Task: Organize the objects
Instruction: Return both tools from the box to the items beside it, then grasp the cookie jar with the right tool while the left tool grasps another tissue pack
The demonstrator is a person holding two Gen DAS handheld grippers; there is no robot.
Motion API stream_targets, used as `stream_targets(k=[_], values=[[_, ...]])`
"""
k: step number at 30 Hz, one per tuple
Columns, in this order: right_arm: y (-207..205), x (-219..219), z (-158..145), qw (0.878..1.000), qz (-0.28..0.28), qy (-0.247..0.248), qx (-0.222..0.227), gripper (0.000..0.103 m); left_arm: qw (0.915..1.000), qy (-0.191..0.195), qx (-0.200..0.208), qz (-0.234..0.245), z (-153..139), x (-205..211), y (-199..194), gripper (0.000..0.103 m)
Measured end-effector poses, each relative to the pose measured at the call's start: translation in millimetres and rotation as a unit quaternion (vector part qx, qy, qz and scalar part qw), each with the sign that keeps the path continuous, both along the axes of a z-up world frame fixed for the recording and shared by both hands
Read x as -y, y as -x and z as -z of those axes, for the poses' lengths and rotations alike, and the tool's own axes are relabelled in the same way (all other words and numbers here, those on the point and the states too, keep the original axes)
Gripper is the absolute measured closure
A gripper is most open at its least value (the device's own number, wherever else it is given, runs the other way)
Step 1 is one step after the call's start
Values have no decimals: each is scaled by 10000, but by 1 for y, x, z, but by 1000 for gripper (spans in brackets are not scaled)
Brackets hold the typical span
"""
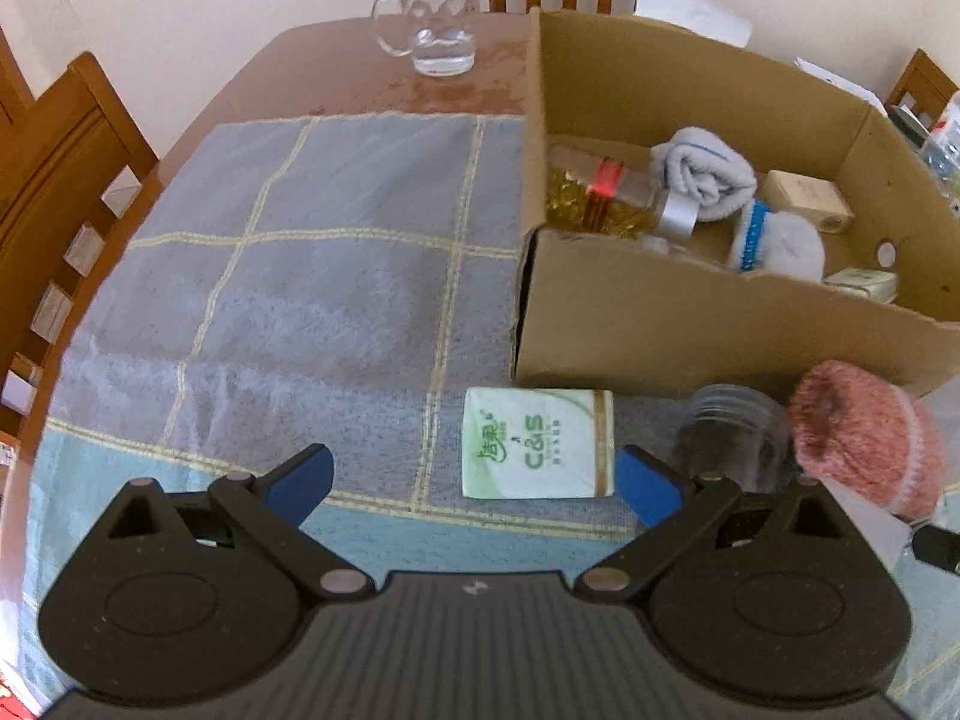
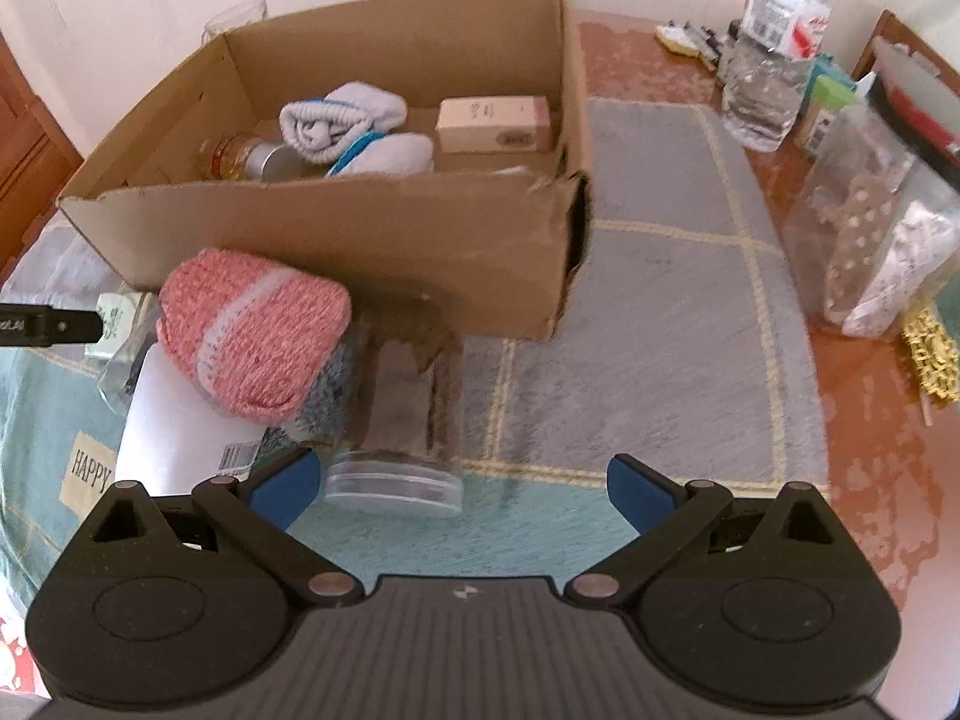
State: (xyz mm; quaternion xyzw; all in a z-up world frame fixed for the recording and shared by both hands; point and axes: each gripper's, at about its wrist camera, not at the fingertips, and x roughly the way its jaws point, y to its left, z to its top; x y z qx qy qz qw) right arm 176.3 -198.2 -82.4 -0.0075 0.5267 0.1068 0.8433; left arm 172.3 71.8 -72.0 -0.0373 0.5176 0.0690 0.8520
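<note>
Both grippers, left gripper (image 1: 474,477) and right gripper (image 2: 462,489), hover with fingers wide and empty, seemingly choosing the next pickup: the tissue pack (image 1: 538,443) at the left's 12 o'clock needs lifting into the cardboard box (image 1: 660,324).

Cardboard box (image 2: 336,252) holding socks, jar, carton; pink knitted roll (image 2: 252,336) and clear jar (image 2: 402,414) before it; right claw (image 2: 462,492) spread wide.
</note>
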Motion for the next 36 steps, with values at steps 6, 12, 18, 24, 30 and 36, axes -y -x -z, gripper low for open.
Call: stream_targets(k=[6,12,18,24,30,36], values=[[-4,-3,14,9999,30,94,-122,0,9999,-69,-79,104,10,4,-9,3],[1,7,16,9995,78,225,-215,0,9997,-55,-202,139,21,6,-16,3],[4,26,18,9985,318,369,-267,0,9996,133,-233,56,26,-1,-20,3],[0,52,18,9964,660,485,-222,0,9995,178,-242,61,27,-3,-21,3],[-6,67,11,9946,961,312,-217,0,9995,193,-259,48,25,-6,-23,3],[-6,49,-7,9971,720,-242,0,0,9994,214,-248,95,22,-5,-24,3]])
